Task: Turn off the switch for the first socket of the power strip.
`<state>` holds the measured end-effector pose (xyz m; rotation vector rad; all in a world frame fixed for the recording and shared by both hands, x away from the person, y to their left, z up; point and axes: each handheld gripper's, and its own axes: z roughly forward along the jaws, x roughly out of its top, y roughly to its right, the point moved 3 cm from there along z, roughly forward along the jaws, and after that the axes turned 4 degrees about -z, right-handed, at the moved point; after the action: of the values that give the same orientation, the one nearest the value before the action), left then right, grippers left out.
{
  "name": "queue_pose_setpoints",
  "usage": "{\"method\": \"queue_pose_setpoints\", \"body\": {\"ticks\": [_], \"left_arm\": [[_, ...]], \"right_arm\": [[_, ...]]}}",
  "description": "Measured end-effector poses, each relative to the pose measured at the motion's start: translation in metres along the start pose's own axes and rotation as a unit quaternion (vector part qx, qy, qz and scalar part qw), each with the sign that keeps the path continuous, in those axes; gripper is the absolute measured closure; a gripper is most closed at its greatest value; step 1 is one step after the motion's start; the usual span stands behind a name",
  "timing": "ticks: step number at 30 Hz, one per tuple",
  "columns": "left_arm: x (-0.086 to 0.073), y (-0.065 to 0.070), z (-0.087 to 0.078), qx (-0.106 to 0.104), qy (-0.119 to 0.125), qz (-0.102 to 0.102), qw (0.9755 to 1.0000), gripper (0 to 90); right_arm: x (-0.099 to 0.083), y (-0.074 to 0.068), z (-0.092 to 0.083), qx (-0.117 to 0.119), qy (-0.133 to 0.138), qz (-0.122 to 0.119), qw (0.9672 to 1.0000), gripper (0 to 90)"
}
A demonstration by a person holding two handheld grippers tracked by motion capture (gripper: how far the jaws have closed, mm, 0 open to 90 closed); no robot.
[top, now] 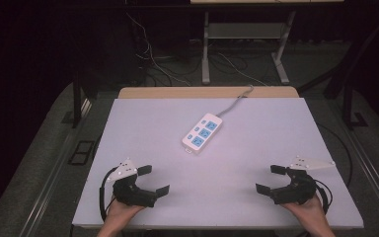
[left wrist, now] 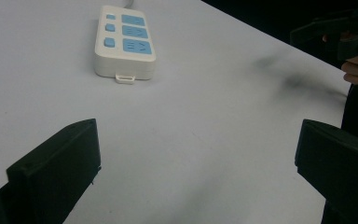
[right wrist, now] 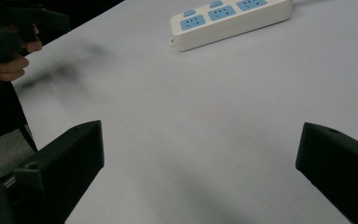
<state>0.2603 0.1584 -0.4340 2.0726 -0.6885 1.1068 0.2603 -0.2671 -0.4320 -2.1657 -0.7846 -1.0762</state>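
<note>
Both tongs, left gripper [top: 154, 179] and right gripper [top: 269, 178], I hold wide apart and empty at the near edge of the table [top: 143, 123]. Power strip [top: 202, 131] lies mid-table, well ahead of them; its cord [top: 234, 103] runs off the far edge.

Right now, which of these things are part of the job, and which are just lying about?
Part of the job:
- white power strip with blue sockets, alone mid-table
- left tool, open, holding nothing
- right tool, open, holding nothing

Just lying about:
- loose cables on the floor beyond the table
- grey stand legs behind it
</note>
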Motion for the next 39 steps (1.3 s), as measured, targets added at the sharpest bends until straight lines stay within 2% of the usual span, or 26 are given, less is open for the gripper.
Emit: {"method": "queue_pose_setpoints", "body": {"ticks": [19,33,39], "left_arm": [[-0.001,0.001,0.002,-0.002,-0.015,0.007,0.9999,0.0],[0.008,0.004,0.003,-0.009,-0.023,0.026,0.9994,0.0],[0.014,0.002,0.009,-0.007,-0.042,0.027,0.9987,0.0]], "right_arm": [[-0.003,-0.004,0.006,0.020,-0.024,-0.002,0.9995,0.7],[-0.007,-0.003,0.005,0.018,-0.029,0.003,0.9994,0.7],[-0.007,-0.001,0.004,0.014,-0.028,0.007,0.9995,0.7]]}}
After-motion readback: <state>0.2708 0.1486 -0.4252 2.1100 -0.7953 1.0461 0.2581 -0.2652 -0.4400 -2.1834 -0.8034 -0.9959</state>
